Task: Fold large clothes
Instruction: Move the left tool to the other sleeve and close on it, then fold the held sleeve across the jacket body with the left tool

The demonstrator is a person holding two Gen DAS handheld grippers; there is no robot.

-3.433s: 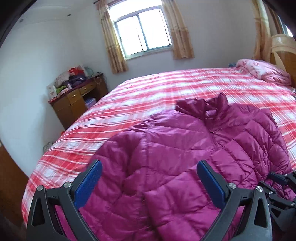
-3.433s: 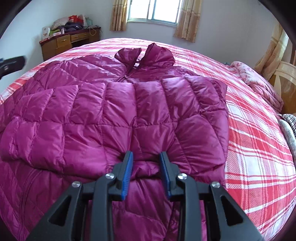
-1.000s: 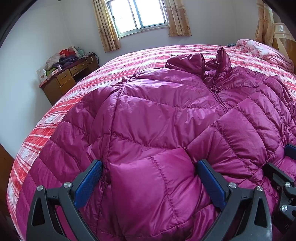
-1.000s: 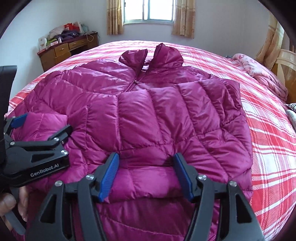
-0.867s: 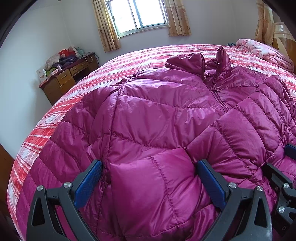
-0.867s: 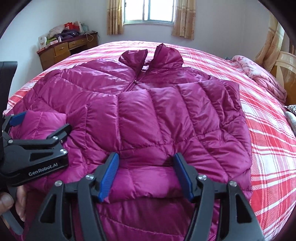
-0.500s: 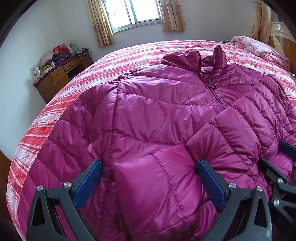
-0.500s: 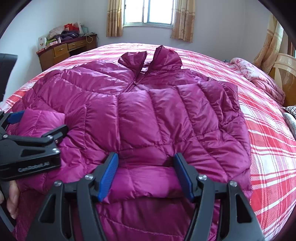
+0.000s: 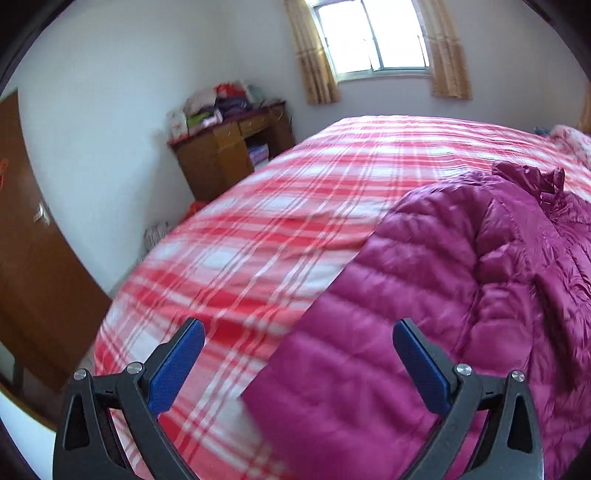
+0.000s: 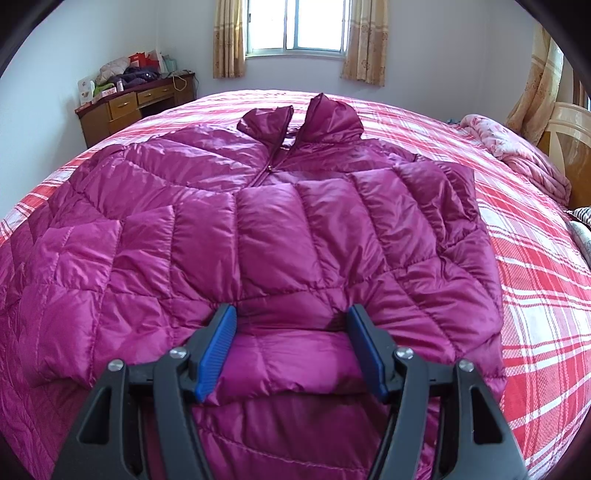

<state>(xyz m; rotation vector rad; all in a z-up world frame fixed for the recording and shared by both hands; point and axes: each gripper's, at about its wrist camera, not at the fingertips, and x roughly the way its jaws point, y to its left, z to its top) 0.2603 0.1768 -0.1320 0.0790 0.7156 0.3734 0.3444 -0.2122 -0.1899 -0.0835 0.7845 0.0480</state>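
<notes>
A magenta quilted down jacket lies front up on a red-and-white plaid bed, collar toward the window, both sleeves folded across its chest. My right gripper is open, its blue pads on either side of the folded sleeve's cuff near the hem. My left gripper is open and empty, above the jacket's left edge where it meets the bedspread. The left gripper does not show in the right wrist view.
A wooden desk piled with clothes and bags stands by the far left wall under the curtained window. A brown wooden door is at the left. A pink blanket and headboard are at the right.
My left gripper has lifted off the folded sleeve and swung left, now looking over the jacket's left edge and bare bedspread. It has left the right wrist view. My right gripper has stayed put.
</notes>
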